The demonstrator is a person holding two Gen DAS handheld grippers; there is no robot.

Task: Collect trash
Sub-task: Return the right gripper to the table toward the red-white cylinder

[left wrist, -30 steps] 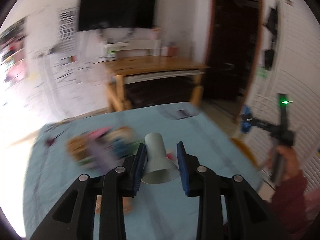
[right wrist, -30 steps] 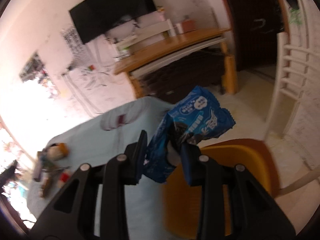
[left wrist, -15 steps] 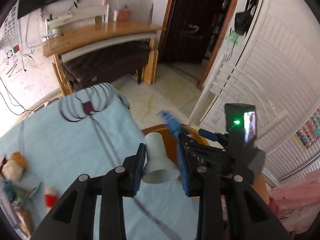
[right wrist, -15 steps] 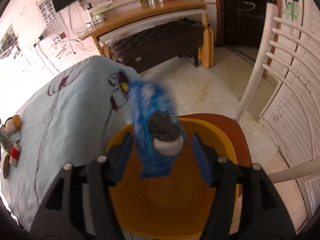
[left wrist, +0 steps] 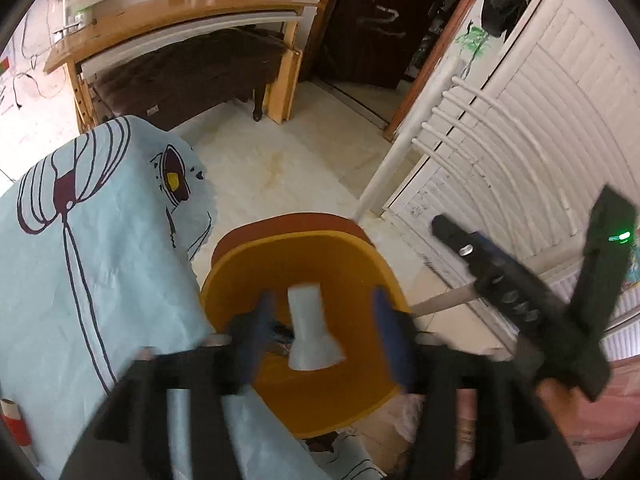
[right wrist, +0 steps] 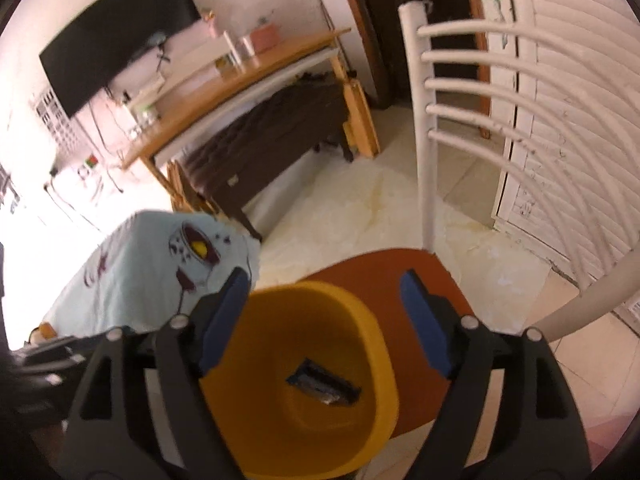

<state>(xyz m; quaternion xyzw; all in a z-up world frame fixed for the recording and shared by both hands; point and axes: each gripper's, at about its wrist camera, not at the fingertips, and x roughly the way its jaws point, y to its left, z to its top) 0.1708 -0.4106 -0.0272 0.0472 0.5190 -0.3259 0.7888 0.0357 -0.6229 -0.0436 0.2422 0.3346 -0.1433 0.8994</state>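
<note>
Paper cup (left wrist: 310, 330) loose btwn wide L gripper (left wrist: 326, 338) jaws, prob falling, R gripper (right wrist: 326, 322) wide over bin (right wrist: 376, 392)

Room from my view: pale marble-look floor (left wrist: 280, 160) centre. Wooden desk (right wrist: 240, 84) at 11 o'clock, dark upholstered bench (right wrist: 272, 140) under it, black TV (right wrist: 116, 36) on the wall above. Dark doorway (left wrist: 380, 20) at 12. White louvred doors (right wrist: 580, 100) at 2. White slatted chair back (right wrist: 480, 88) in front.

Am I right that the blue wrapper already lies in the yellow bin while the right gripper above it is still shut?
Not quite: the right wrist view shows the right gripper open above the yellow bin. The blue wrapper does lie at the bottom.
</note>
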